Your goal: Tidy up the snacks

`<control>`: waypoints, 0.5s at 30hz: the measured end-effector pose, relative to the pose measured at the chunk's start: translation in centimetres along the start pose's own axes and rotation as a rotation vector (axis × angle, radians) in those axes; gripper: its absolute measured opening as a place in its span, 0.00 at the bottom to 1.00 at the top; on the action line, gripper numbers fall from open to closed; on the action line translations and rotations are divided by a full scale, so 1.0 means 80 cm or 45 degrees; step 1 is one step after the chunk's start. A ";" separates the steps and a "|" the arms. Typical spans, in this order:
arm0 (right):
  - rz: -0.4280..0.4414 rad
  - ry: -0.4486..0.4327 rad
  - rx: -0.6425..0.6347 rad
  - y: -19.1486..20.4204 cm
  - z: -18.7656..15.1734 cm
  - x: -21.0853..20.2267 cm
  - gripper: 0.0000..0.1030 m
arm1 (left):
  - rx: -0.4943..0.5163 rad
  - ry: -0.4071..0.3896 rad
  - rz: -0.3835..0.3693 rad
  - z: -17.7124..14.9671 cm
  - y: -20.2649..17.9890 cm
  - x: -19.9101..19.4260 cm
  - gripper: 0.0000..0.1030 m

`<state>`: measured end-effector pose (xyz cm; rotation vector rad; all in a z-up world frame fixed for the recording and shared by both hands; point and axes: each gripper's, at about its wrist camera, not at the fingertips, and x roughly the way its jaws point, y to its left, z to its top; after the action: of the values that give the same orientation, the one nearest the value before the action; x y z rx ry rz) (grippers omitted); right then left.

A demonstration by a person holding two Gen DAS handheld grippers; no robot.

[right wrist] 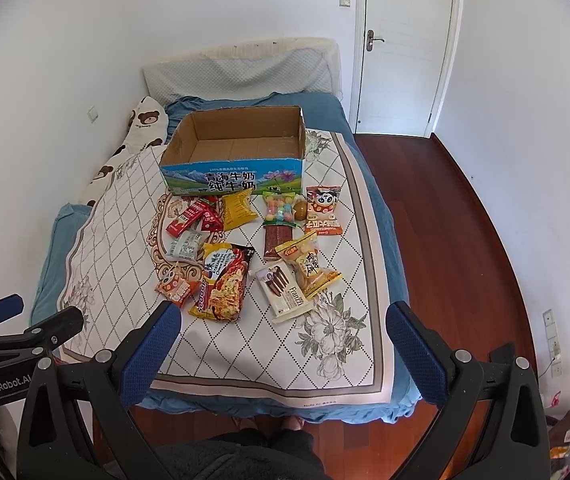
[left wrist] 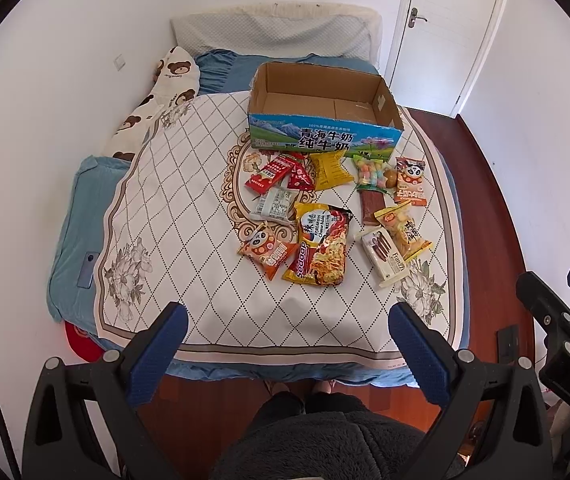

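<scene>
On bed (left wrist: 85, 216), centre frame: snack packets spread over quilted cover (left wrist: 189, 184). Open cardboard box (left wrist: 321, 120) just behind them, interior bare. Noodle packet (left wrist: 323, 250) nearest camera, orange panda pouch (left wrist: 267, 250) touching its left edge, Franzzi biscuit pack (left wrist: 385, 254) lower right of pile, yellow pouch (left wrist: 331, 168) near box front. Left gripper (left wrist: 285, 344) at bottom of frame, jaws wide apart, holding nothing. Right gripper (right wrist: 283, 344) likewise spread, empty, above bed's foot.

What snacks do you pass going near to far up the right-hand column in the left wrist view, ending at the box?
Franzzi wafer pack → yellow chip bag → brown strip → coloured candy bag → cardboard box.
</scene>
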<state>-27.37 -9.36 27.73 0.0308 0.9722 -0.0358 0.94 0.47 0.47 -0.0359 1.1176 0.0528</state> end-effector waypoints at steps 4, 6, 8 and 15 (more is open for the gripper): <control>0.006 0.008 -0.006 -0.001 0.002 0.003 1.00 | -0.003 0.001 -0.003 0.000 0.000 0.000 1.00; 0.008 0.007 -0.004 -0.002 0.002 0.004 1.00 | -0.004 0.000 -0.003 0.000 0.000 0.000 1.00; 0.005 0.007 -0.005 -0.002 0.002 0.005 1.00 | -0.004 -0.001 -0.003 0.000 0.000 0.000 1.00; 0.006 0.009 -0.011 -0.001 0.003 0.008 1.00 | -0.005 -0.002 0.000 0.001 0.002 0.000 1.00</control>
<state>-26.80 -9.47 27.36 0.0251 0.9792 -0.0269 1.01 0.66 0.47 -0.0389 1.1156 0.0552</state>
